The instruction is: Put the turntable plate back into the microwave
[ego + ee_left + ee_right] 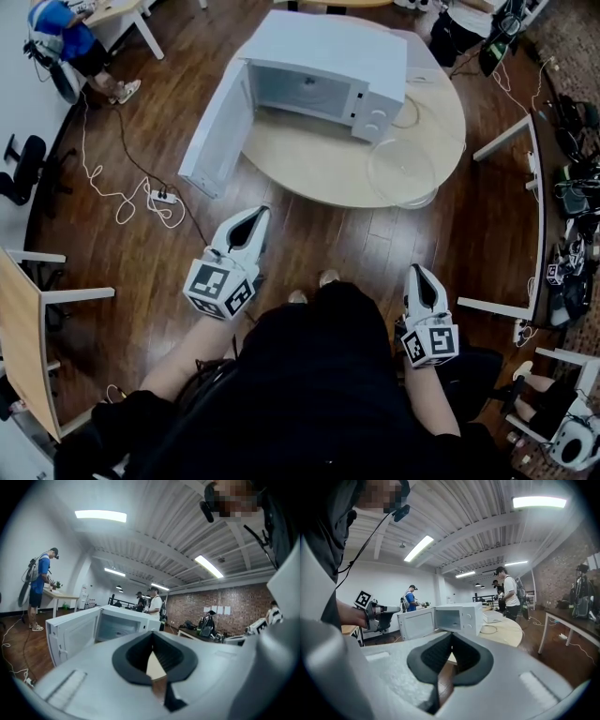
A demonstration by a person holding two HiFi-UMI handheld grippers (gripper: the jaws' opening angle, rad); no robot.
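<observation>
Currently left gripper (255,217) and right gripper (420,274) are held shut, empty; jaws should be opened before the turntable plate (403,172) is gripped by its rim.

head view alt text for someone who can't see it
A white microwave, door open, sits on a round wooden table beside a clear glass turntable plate. A person holds the left gripper and right gripper short of the table, both shut.
</observation>
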